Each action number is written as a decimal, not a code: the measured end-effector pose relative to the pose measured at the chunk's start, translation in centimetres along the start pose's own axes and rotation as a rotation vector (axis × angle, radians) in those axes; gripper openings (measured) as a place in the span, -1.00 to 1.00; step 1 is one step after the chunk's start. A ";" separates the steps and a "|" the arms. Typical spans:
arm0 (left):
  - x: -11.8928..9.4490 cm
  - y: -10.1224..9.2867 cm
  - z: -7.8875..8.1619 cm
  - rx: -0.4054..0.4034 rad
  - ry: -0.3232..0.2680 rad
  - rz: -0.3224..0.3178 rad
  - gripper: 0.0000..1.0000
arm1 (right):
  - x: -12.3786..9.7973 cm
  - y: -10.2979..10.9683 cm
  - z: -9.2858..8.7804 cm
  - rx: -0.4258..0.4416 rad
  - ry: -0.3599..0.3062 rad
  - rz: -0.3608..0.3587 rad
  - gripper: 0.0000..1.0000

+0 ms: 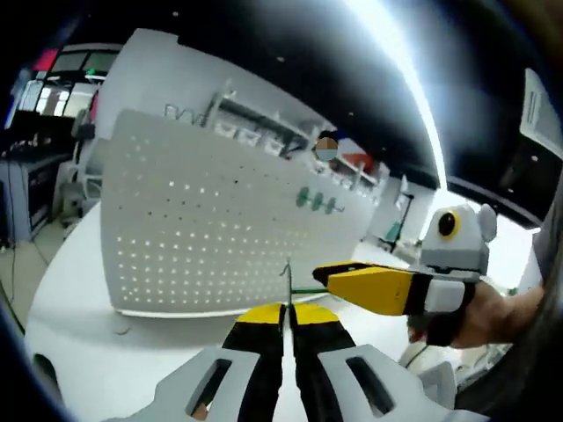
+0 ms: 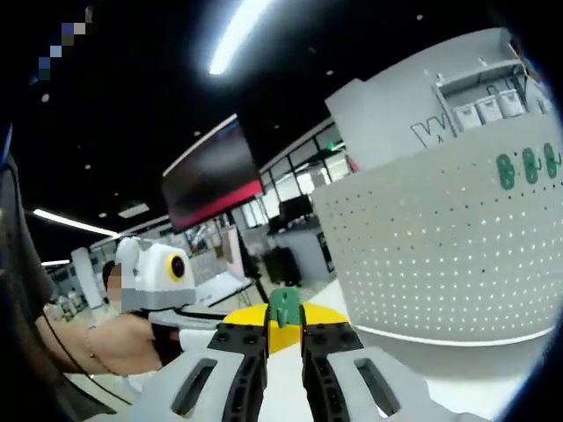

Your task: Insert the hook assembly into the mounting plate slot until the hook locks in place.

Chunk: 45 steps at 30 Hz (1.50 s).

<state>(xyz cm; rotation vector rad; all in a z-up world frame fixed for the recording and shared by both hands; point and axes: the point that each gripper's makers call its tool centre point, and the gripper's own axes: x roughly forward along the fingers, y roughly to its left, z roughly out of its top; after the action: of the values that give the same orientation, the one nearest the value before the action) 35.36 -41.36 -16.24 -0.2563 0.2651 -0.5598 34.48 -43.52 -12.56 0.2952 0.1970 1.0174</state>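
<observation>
The white perforated mounting plate (image 1: 211, 229) stands upright on the table, a little beyond both grippers; it is at the right in the right gripper view (image 2: 440, 255). My left gripper (image 1: 286, 309) is shut on a thin metal wire hook (image 1: 287, 280) that sticks up from its yellow tips. My right gripper (image 1: 320, 275) comes in from the right, held by a hand, and meets that wire with a green piece (image 1: 303, 288). In the right gripper view, my right gripper (image 2: 283, 332) is shut on the green plastic piece (image 2: 283, 308), with the left gripper's yellow tips (image 2: 251, 315) just behind it.
Three green hooks (image 1: 317, 200) hang near the plate's upper edge (image 2: 528, 165). The plate rests on a white round table (image 1: 88, 334). Shelves with bins (image 2: 479, 105) stand behind the plate. A person's hand (image 1: 493, 316) holds the right gripper.
</observation>
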 end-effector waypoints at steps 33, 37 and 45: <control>0.2 -2.3 1.2 0.239 -0.037 -0.005 -0.97 | -0.1 0.8 -0.2 0.140 -0.050 -0.002 -0.95; 0.4 -2.4 1.1 0.287 -0.023 0.005 -0.97 | -0.2 0.5 -0.5 0.248 -0.071 -0.013 -0.96; 0.7 -2.6 1.0 0.243 -0.022 -0.011 -0.95 | -0.5 0.1 -0.3 0.206 -0.093 -0.072 -1.00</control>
<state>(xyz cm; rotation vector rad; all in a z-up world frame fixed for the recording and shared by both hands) 34.98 -43.69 -14.68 -0.0289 0.1725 -0.5935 34.06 -43.91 -12.80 0.5188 0.2270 0.9108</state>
